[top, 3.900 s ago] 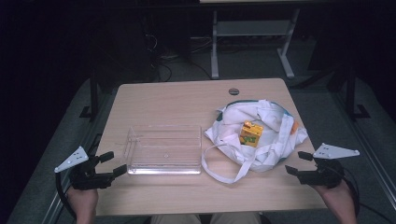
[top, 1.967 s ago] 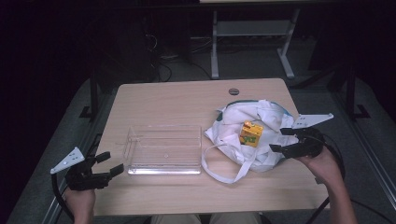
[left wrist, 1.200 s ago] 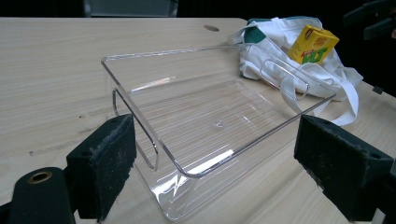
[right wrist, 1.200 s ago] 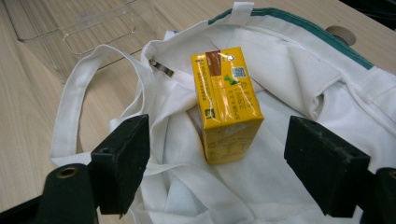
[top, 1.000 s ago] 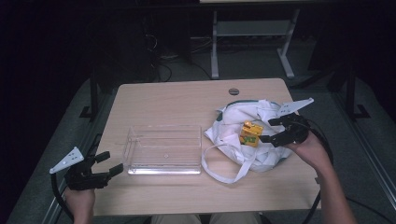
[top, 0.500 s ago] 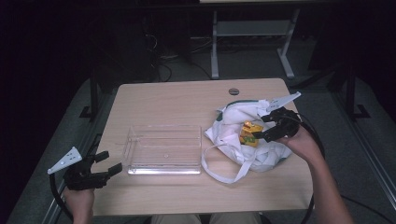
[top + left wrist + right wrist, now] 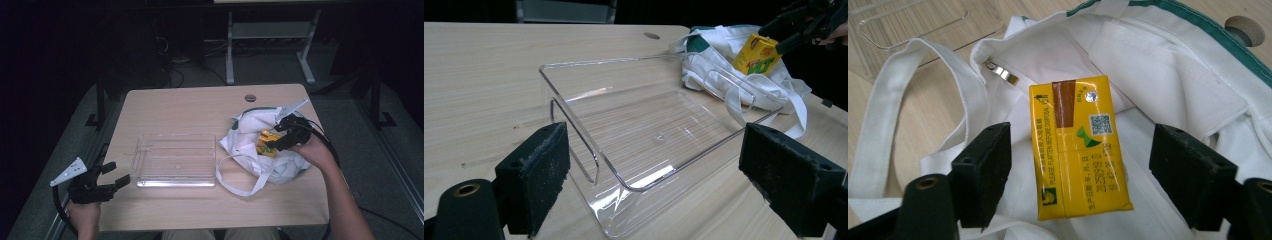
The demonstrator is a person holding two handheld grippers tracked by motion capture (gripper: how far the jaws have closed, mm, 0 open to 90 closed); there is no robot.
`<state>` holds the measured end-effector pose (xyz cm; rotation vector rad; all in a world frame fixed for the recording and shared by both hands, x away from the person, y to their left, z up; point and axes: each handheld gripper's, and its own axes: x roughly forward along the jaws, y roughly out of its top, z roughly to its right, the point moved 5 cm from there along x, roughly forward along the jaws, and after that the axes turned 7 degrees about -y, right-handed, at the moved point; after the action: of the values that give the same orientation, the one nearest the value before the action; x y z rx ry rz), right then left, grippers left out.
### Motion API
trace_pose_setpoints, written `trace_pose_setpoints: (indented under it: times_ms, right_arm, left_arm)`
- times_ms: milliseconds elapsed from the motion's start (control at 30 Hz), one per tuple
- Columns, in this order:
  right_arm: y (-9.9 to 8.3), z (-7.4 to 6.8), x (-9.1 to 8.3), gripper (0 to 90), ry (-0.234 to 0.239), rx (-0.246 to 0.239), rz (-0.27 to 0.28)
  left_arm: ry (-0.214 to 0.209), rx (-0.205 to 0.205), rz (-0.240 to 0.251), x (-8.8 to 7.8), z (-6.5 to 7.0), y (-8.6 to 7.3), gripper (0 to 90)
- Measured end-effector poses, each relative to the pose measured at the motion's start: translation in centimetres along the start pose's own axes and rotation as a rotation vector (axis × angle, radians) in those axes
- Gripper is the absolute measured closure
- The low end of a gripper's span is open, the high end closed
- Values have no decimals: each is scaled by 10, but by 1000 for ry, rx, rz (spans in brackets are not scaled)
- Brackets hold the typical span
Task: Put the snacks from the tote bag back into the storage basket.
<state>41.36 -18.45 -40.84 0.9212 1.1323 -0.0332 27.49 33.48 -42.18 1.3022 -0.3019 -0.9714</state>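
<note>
The wooden table (image 7: 200, 210) carries a clear plastic tray (image 7: 175, 160), and just right of the tray lies a white tote bag (image 7: 250, 145) with green trim. A yellow juice carton (image 7: 1078, 150) rests in the bag's open mouth. The right hand-held gripper (image 7: 1078, 175) hangs over the bag, its jaws spread to either side of the carton with gaps on both sides; they have just been closing. Left of the tray, the left hand-held gripper (image 7: 107, 175) points at it, jaws spread wide and empty.

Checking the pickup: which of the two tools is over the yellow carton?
The right tool, over the white bag, jaws either side of the yellow carton without pressing. The left tool waits beside the clear tray.
</note>
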Motion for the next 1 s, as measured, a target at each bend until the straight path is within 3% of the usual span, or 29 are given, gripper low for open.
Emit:
trace_pose_setpoints:
  times_ms: [167, 1000]
  right_arm:
    - [1, 0, 7, 314, -18, -22, -28]
    - [0, -2, 24, 467, 4, -84, -67]
  left_arm:
    - [1, 2, -1, 0, 0, 0, 126]
    - [-5, -7, 12, -2, -1, 0, 126]
